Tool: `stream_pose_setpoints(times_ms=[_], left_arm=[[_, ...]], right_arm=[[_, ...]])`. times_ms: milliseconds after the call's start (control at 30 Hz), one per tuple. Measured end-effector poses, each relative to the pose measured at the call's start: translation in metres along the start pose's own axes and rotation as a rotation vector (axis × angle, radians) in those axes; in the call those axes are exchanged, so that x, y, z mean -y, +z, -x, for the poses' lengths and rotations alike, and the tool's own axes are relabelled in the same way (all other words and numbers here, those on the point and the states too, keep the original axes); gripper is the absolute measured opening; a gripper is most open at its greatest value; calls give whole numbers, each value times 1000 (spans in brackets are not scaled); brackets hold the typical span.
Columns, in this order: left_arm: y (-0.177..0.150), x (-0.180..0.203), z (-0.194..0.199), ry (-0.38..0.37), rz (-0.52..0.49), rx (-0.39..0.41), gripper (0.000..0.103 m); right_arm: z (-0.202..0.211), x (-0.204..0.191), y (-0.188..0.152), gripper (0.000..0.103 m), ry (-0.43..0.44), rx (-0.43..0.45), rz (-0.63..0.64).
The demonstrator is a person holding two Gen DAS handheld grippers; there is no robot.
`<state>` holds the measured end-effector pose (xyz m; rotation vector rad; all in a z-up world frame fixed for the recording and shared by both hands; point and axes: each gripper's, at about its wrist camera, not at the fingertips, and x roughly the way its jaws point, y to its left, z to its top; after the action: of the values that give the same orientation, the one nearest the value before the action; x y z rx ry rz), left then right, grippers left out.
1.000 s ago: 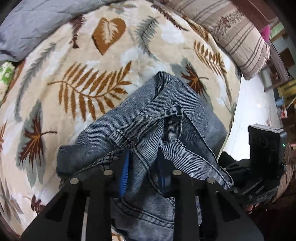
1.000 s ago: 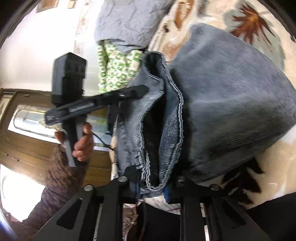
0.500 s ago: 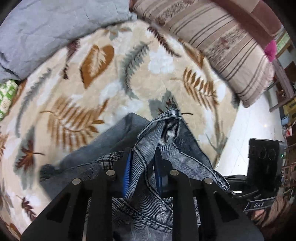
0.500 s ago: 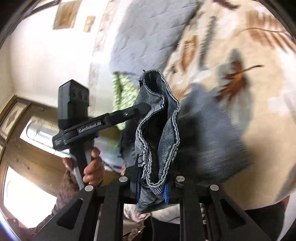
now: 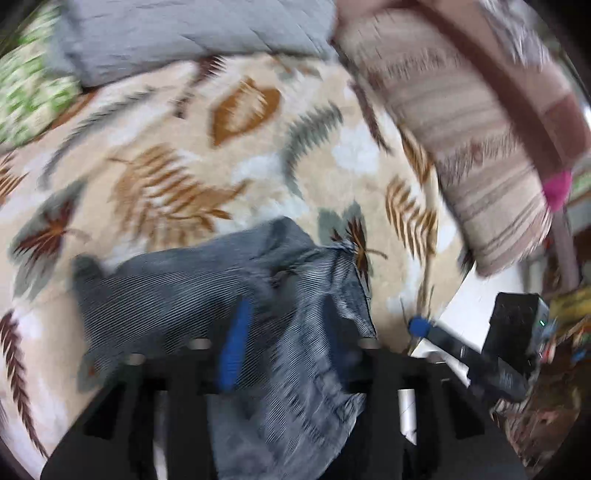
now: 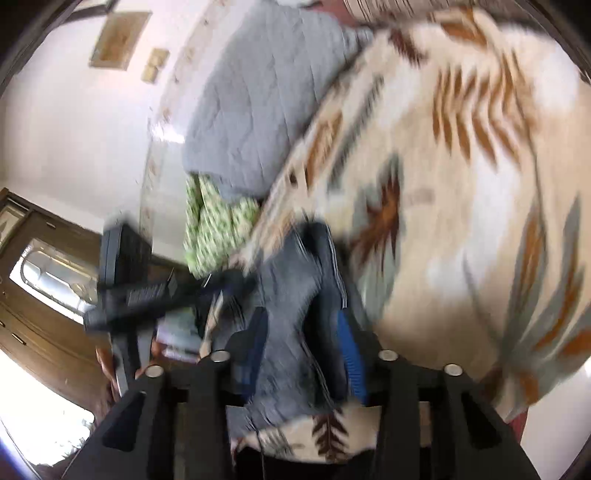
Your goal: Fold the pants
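The grey denim pants [image 5: 207,291] lie bunched on the leaf-patterned blanket [image 5: 177,155], at the lower middle of the left wrist view. My left gripper [image 5: 284,343] has its blue-padded jaws spread, with loose denim lying between them. My right gripper [image 6: 303,339] also stands spread, a fold of the pants [image 6: 291,295] lying between its blue pads [image 6: 349,350]. The right gripper's blue tip also shows in the left wrist view [image 5: 419,326], off the cloth at the bed's edge. Both views are motion-blurred.
A grey quilt [image 5: 192,33] lies along the far side of the bed. A striped pillow [image 5: 472,140] sits at the right and a green patterned cloth [image 5: 26,81] at the left. The bed edge and white floor [image 5: 476,306] are at the lower right.
Both grippers have opened and loosed the denim they pinched. The pants have dropped onto the blanket in a flatter heap. Both cameras have swung.
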<state>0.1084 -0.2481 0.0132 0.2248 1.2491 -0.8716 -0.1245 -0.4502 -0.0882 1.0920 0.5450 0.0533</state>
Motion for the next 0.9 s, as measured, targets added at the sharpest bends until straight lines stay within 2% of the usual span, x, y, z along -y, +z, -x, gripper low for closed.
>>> stream_pose_setpoints(times_ms=[67,100,200,267,367,500,533,633,667,733,800,833,900], left_arm=[[-11,-26,24,-7,73,60,66],[-20,-44,35,-2,124,80,67],[-42,-84,36,-29,265,62,67],[-55,-104,30,-58,344,38,67],[-69,-115,21,-94,405,37,67],[-74,-123,2,-206,489,25,67],[-73,-123,-1,-215,502,25,67],[-68,-121,-8,-247,531,30,67],[-68,-120,-4,-255,544,42,67],[-68,-117,6,-265,542,89,67],[-68,-117,11,-198,524,129,65],[-68,-118,9,-142,519,142,64],[-71,-122,1,-94,528,130,56]], right_arm=[[-13,-12,12,50,22,-29,34],[-24,-20,18,52,21,-43,52],[-58,-30,27,53,17,-103,89],[-82,-32,32,53,-27,-122,115],[-107,-31,32,53,-119,-131,157],[-117,-28,31,53,-127,-138,192],[-121,-29,33,51,-97,-153,195],[-126,-43,39,17,-40,-205,221],[-126,-51,41,12,-35,-215,243],[-117,-73,52,7,-2,-206,295],[-114,-88,62,5,-21,-188,364],[-117,-88,66,4,-60,-199,391],[-129,-77,69,3,-154,-236,418]])
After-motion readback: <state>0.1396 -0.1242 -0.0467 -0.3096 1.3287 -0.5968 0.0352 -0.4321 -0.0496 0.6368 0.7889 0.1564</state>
